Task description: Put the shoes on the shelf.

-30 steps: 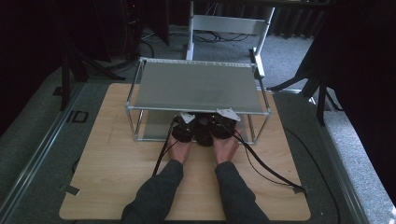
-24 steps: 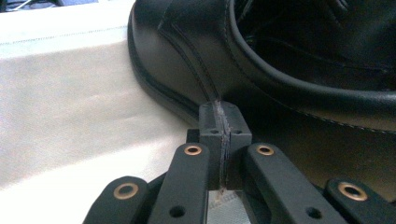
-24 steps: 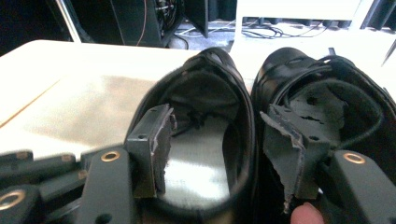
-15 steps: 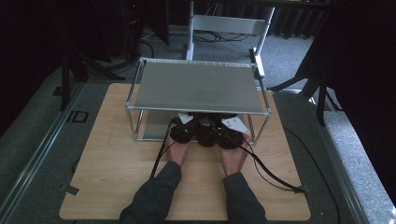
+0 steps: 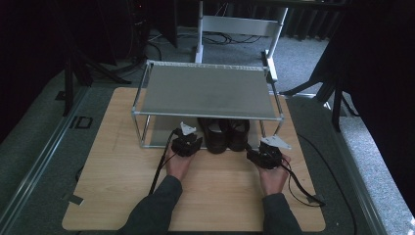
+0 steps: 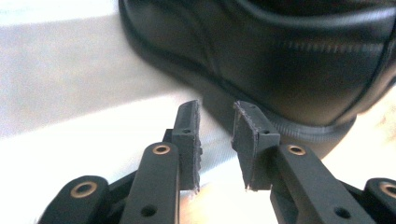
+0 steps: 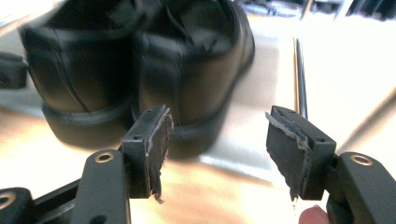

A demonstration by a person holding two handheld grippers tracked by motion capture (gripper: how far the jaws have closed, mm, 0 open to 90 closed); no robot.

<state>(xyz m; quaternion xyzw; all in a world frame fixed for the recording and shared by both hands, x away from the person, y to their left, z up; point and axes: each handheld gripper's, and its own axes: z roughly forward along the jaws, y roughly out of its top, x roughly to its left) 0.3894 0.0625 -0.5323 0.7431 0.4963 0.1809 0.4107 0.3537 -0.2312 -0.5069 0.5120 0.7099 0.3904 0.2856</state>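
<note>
Two black leather shoes stand side by side, heels toward me, on the lower shelf of a metal rack (image 5: 208, 90): the left shoe (image 5: 215, 137) and the right shoe (image 5: 238, 133). My left gripper (image 5: 188, 138) is just left of the left shoe's heel. In the left gripper view its jaws (image 6: 215, 112) have just been opening, with a narrow empty gap and the shoe (image 6: 299, 60) close behind. My right gripper (image 5: 262, 152) is over the table, to the right of the shoes. It is open wide and empty (image 7: 217, 119), with both shoes (image 7: 140, 65) ahead to its left.
The rack stands at the back of a wooden table (image 5: 122, 166); its thin corner posts (image 5: 143, 132) frame the lower shelf (image 5: 159, 134). Black cables (image 5: 298, 183) trail from both grippers across the table. A white frame (image 5: 235, 24) stands on the floor behind.
Both grippers have let go of the shoes and drawn back from under the rack. The left one slid left; the right one swung well off to the right and nearer me.
</note>
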